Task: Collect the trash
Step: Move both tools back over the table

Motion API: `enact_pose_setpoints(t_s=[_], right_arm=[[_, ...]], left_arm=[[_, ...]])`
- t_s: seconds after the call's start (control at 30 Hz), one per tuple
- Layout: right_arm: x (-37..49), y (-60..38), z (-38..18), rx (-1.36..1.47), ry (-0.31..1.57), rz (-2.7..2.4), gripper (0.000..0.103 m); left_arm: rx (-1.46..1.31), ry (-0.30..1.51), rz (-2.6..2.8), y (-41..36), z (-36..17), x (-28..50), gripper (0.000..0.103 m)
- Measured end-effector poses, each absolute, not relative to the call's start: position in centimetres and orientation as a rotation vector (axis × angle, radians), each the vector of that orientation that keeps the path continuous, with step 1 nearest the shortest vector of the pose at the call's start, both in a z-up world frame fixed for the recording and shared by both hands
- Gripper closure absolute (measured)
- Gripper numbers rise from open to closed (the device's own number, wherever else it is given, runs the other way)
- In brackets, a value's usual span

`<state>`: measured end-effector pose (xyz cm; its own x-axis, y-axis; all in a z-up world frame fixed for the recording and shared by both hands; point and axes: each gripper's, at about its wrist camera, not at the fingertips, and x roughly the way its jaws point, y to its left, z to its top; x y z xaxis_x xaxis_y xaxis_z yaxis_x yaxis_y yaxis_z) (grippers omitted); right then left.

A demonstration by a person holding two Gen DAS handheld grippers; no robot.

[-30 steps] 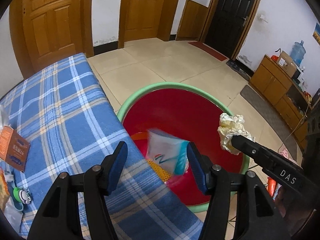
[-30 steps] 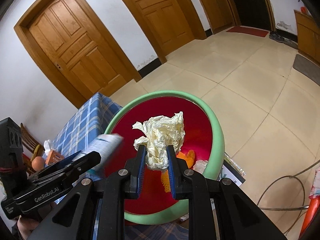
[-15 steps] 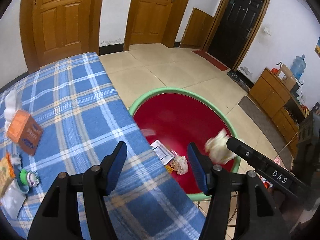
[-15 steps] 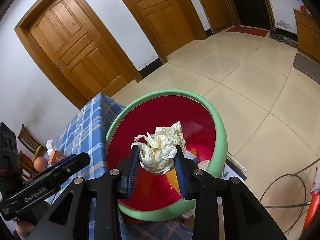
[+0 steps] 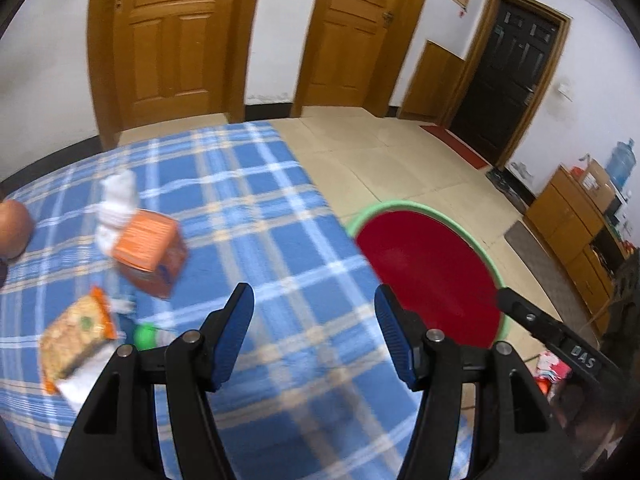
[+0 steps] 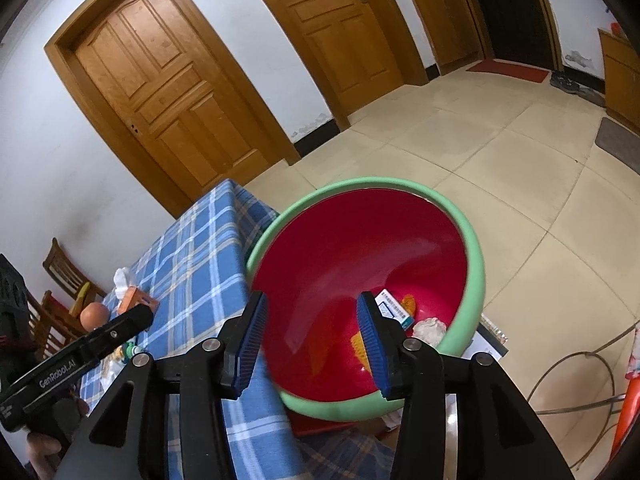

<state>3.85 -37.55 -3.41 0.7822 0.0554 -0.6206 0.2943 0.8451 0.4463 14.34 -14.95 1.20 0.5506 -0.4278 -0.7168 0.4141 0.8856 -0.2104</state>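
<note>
Both my tongs hang apart and empty: the right gripper (image 6: 311, 342) over the red basin (image 6: 472, 240) beside the table, the left gripper (image 5: 314, 334) above the blue plaid tablecloth (image 5: 248, 208). In the basin lie a crumpled paper wad (image 6: 429, 327), a small printed box (image 6: 394, 309) and orange scraps. On the cloth, left of my jaws, lie a snack wrapper (image 5: 74, 340) and a green-capped item (image 5: 145, 336), both blurred, near an orange tissue box (image 5: 150, 246). I judge the wrapper next: approach low, straddle a raised edge, close firmly, leaving the tissue box alone.
</note>
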Motion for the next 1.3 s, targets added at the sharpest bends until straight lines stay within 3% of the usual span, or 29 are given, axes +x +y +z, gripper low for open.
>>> enact_pose_setpoints(t_s=[0.5,0.93,1.2,1.27,1.3], right_arm=[[6.5,-34.3,-2.6,0.525,0.682,-0.103,0.051],[8.6,-33.8,-4.2,0.516,0.734,-0.100,0.047],[9.3,-34.0,-5.1,0.525,0.752,-0.110,0.047],[9.2,-34.0,-5.1,0.527,0.749,-0.104,0.047],[9.1,-34.0,-5.0,0.528,0.746,-0.103,0.047]], left_arm=[[-0.064,0.842,-0.265,-5.8,0.7,22.4,0.040],[-0.131,0.893,-0.253,-4.8,-1.8,26.7,0.041],[-0.198,0.888,-0.293,-4.3,-2.0,27.5,0.056],[-0.202,0.884,-0.284,-4.2,-2.0,27.5,0.081],[-0.208,0.885,-0.286,-4.0,-2.0,27.4,0.082]])
